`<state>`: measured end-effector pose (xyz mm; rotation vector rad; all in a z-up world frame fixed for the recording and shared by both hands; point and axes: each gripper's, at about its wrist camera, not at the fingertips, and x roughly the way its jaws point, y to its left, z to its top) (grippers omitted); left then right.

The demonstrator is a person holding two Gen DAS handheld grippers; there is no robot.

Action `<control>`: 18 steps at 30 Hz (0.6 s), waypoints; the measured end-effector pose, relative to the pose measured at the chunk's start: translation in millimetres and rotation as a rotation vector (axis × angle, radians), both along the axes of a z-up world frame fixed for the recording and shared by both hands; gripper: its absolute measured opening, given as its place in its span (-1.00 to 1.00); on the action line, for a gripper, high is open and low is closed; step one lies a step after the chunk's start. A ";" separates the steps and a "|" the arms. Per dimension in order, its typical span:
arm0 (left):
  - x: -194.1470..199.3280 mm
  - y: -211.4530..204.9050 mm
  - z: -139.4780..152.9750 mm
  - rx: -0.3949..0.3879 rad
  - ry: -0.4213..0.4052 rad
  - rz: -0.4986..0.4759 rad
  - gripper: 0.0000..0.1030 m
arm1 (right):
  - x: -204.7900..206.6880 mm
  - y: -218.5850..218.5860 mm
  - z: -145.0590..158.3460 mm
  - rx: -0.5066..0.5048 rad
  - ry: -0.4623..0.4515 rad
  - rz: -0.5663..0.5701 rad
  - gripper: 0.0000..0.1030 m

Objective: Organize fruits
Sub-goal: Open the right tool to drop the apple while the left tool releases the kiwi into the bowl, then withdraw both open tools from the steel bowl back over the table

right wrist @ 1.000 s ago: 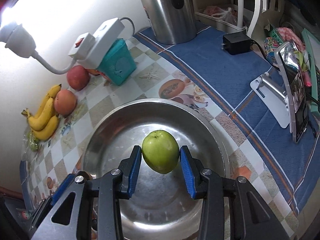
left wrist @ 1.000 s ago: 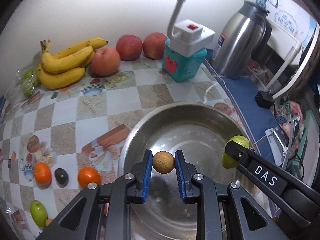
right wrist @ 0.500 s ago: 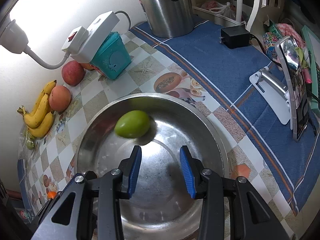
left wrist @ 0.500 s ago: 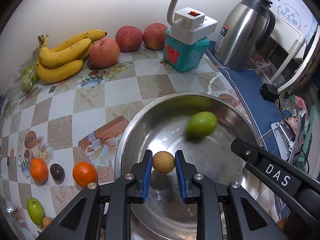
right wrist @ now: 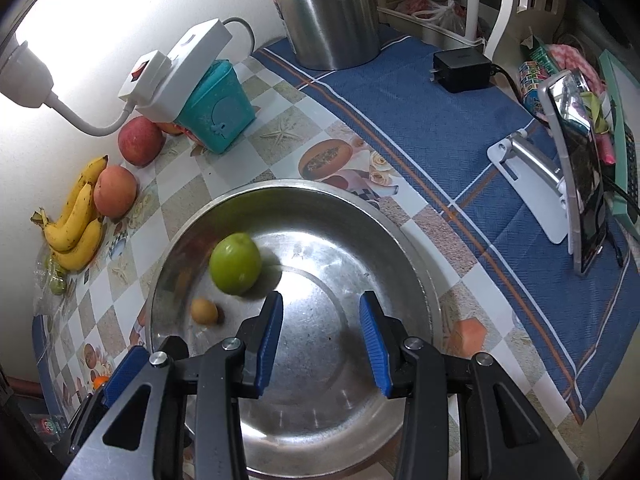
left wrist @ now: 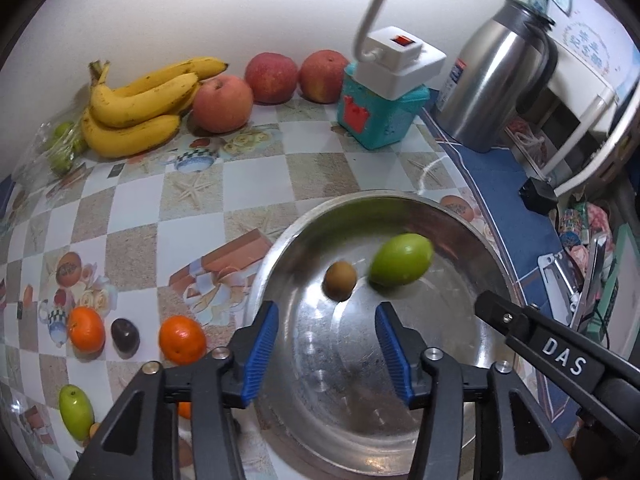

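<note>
A steel basin (left wrist: pixel 276 264) (right wrist: pixel 416 264) sits on the checked tablecloth. Inside it lie a green fruit (left wrist: pixel 401 265) (right wrist: pixel 235 263) and a small brown round fruit (left wrist: pixel 340 280) (right wrist: pixel 204 311), side by side. My left gripper (left wrist: pixel 326 354) hovers over the basin, its jaws opening, with nothing between them. My right gripper (right wrist: pixel 320 338) also hangs over the basin, open and empty. Its black arm (left wrist: pixel 560 356) crosses the lower right of the left wrist view.
Bananas (left wrist: pixel 136 108) and three red apples (left wrist: pixel 222 104) line the wall. Two oranges (left wrist: pixel 182 339), a dark fruit (left wrist: pixel 125 338) and a green fruit (left wrist: pixel 76 406) lie left of the basin. A teal box (left wrist: pixel 380 116), a kettle (left wrist: pixel 496 88) and a phone stand (right wrist: pixel 552 184) stand nearby.
The right gripper let the green fruit fall into the basin, where it rolled. The left gripper then opened and the brown fruit dropped beside it.
</note>
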<state>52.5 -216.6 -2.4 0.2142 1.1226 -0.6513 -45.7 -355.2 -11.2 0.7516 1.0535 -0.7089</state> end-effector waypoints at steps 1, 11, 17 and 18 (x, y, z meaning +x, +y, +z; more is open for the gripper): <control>2.0 2.4 0.8 0.006 0.007 0.013 0.08 | -1.3 -0.4 1.2 0.001 0.003 -0.001 -0.20; 27.8 48.5 12.8 0.037 0.029 0.204 0.11 | -4.1 6.4 19.1 -0.032 0.036 0.042 -0.18; 37.7 73.6 23.4 0.015 0.015 0.280 0.19 | -2.3 13.0 28.9 -0.055 0.034 0.073 -0.18; 38.6 77.0 24.4 0.013 0.016 0.289 0.20 | -2.2 13.5 29.3 -0.056 0.034 0.074 -0.18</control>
